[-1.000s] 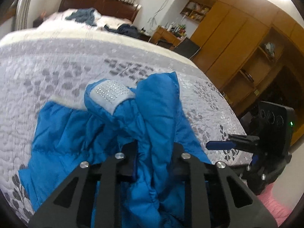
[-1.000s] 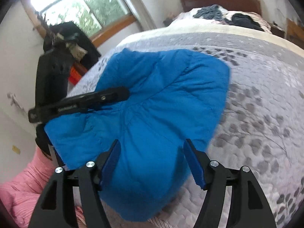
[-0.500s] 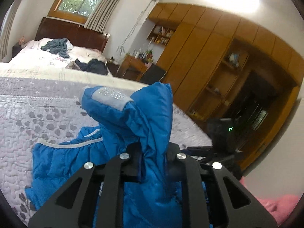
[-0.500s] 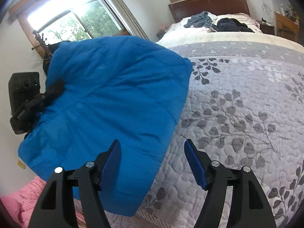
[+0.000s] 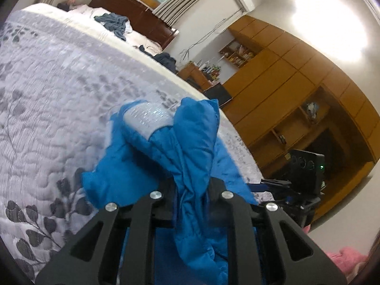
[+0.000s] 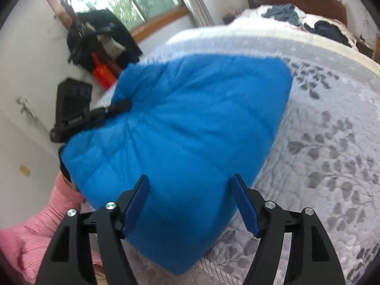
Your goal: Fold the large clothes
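Grey leaf-quilted bed (image 6: 332, 142) | our left gripper (image 5: 190, 190) clamps puffy blue padded jacket (image 6: 190, 130), frame centre | right gripper (image 6: 190, 201) gapes, empty | folding barely begun

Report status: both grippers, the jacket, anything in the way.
Left gripper shut on blue jacket, fabric bunched between jaws. Right gripper open, jaws apart, holding nothing. Jacket lifted over grey quilt. Nothing blocking.

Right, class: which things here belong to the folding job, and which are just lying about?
Job:
blue padded jacket
left claw, shut on it
right claw, open
grey quilted bed

Lying about:
dark clothes by the headboard
orange scoop
wooden cupboards
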`<action>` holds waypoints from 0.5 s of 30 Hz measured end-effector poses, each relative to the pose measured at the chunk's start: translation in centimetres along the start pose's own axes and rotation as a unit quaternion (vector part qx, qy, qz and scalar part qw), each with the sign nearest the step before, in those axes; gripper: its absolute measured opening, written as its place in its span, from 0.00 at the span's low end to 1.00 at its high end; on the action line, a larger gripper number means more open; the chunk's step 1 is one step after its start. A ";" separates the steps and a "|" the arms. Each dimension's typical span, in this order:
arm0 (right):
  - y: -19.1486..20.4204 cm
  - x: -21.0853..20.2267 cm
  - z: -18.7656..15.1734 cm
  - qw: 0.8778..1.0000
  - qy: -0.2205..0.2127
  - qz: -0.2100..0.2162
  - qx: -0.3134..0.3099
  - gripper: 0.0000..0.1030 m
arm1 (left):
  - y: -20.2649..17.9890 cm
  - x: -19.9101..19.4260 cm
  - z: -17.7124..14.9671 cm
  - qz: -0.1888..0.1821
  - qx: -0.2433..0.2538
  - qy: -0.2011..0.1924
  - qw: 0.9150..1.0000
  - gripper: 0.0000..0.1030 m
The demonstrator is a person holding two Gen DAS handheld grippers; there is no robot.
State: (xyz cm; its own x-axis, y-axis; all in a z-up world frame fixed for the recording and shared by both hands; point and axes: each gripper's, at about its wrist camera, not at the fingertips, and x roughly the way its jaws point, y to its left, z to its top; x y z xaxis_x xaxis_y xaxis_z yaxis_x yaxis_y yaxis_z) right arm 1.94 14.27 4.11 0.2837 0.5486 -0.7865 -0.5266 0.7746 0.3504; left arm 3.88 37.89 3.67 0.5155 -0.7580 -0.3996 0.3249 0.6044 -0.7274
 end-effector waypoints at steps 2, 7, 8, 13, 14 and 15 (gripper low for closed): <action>0.5 0.8 0.1 1.000 0.001 -0.019 -0.008 0.80 | 0.5 0.5 0.0 0.011 0.014 0.008 1.000 0.18; 0.8 2.5 -0.3 0.999 0.002 -0.050 -0.011 0.84 | 2.4 1.0 -0.3 0.014 0.004 0.022 1.000 0.25; 0.9 2.6 -0.4 0.998 0.001 -0.057 -0.015 0.84 | 2.7 1.1 -0.2 0.011 -0.004 0.023 1.000 0.26; 1.2 1.8 -0.3 0.998 0.003 -0.059 -0.007 0.83 | 2.3 -0.6 -0.2 0.039 -0.014 0.019 0.999 0.33; 0.9 1.3 -0.4 0.999 0.003 -0.049 0.001 0.82 | 1.9 -1.3 -0.2 0.051 -0.009 0.014 0.999 0.34; 0.8 0.8 -0.5 0.999 0.001 -0.040 0.007 0.81 | 1.1 -2.4 -0.4 0.070 0.000 0.005 0.998 0.34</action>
State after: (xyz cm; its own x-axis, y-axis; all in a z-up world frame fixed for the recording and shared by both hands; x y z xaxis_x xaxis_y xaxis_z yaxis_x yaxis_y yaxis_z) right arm 1.34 15.13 3.51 0.3229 0.4836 -0.8136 -0.4906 0.8207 0.2930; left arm 2.71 40.29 3.63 0.5473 -0.6691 -0.5028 0.2501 0.7040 -0.6647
